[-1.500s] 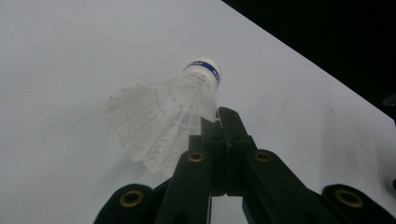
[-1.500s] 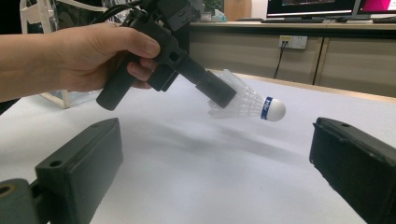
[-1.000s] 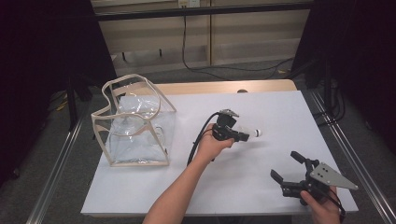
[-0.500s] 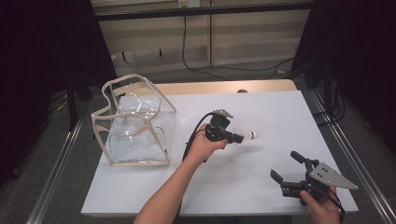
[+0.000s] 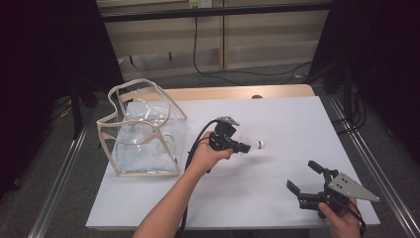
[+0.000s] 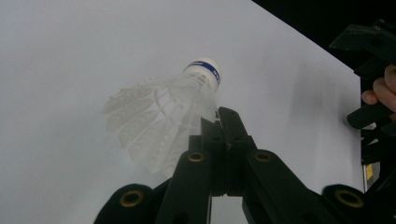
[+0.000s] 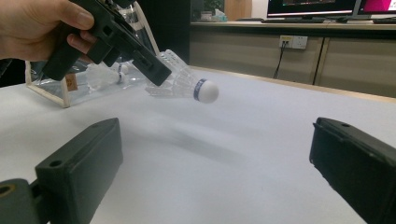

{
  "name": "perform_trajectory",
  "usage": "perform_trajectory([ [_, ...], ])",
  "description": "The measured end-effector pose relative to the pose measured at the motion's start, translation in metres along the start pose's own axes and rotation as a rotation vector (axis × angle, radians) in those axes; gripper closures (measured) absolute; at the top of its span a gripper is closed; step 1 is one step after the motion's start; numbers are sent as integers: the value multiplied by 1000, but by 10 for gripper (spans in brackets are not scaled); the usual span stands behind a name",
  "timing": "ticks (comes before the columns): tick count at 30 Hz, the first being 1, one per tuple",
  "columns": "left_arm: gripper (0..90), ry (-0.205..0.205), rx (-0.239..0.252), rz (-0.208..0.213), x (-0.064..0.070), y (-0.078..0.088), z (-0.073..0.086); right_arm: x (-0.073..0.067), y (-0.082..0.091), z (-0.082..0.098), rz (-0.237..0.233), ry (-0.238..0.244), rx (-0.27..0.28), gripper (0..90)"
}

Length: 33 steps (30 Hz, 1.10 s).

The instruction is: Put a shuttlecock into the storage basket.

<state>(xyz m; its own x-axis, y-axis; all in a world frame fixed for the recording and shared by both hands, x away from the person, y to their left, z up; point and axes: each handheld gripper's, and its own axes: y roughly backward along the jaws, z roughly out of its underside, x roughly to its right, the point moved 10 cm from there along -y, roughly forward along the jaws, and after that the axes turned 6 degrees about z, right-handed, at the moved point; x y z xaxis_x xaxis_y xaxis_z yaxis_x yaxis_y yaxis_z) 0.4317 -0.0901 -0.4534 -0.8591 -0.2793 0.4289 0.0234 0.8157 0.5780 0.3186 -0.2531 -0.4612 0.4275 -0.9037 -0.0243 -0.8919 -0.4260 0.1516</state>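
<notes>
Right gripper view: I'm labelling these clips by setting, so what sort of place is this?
Probably an office or lab: monitors on a back counter, a wall socket, and a white table as a workbench.

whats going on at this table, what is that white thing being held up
A person works at a white table with a gripper in each hand. The left gripper is shut on the feather skirt of a white shuttlecock, holding it clear above the table with its cork tip pointing away from the hand. A clear plastic bag stands open at the table's left side, with another shuttlecock visible through its wall. The right gripper sits near the front right corner, jaws open, holding nothing.
</notes>
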Motion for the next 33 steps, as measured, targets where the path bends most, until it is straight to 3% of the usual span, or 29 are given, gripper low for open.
perform_trajectory([
  [17,900,-3,-12,-8,0,23,2,-1,-1,0,-1,2,0,23],
  [20,900,-6,-27,-28,-1,27,4,-1,-1,0,-2,2,0,23],
  [27,900,-10,-38,-19,-1,36,5,0,-1,0,0,4,2,23],
  [33,900,-18,-57,-41,-1,44,6,-1,-1,0,0,2,1,24],
])
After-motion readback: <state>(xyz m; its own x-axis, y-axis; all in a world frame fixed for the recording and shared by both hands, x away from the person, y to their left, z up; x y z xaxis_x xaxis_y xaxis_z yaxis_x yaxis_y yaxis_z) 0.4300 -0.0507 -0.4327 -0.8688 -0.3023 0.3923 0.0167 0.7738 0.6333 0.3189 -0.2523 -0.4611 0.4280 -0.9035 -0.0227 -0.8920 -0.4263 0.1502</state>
